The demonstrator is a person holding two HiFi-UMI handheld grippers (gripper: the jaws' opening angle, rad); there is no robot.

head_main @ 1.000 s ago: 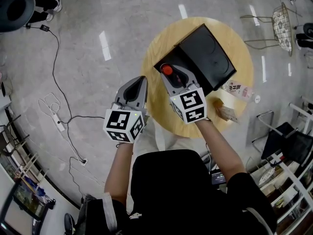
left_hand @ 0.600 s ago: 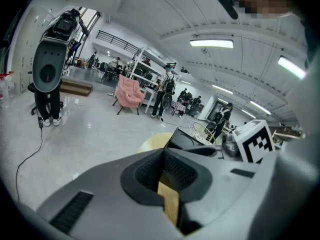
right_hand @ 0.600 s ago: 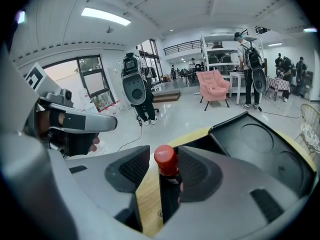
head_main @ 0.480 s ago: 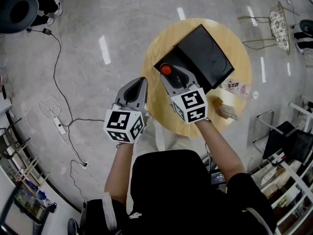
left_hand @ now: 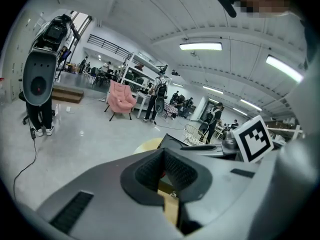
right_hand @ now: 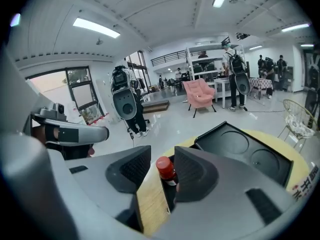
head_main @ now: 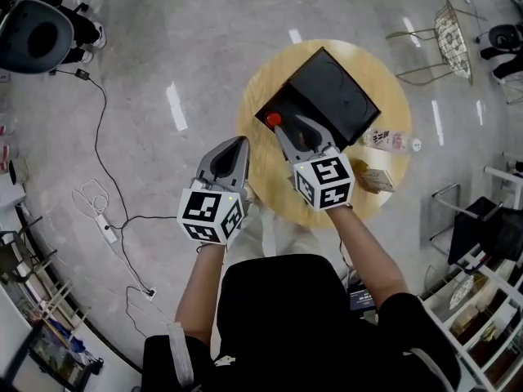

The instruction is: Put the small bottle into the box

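The small bottle (head_main: 273,119), dark with a red cap (right_hand: 163,165), stands upright at the near left corner of the black box (head_main: 327,96). My right gripper (head_main: 286,129) sits just behind it. The bottle (right_hand: 167,176) is between the jaws, close to the right pad (right_hand: 187,171), with a gap on its left side. These jaws are closing, and the pads do not press the bottle. My left gripper (head_main: 237,144) hovers left of the table edge, shut and holding nothing; in its own view the left gripper (left_hand: 164,159) shows pads that meet.
The box lies on a round wooden table (head_main: 260,170). A clear plastic bottle (head_main: 388,140) lies on the table's right side, and a small carton (head_main: 372,178) lies near it. A wire chair (head_main: 448,31) stands beyond. Cables (head_main: 106,211) run over the grey floor at left.
My right gripper has drawn back slightly from the bottle, so the red cap now shows beyond its tips. The left gripper has hardly moved.
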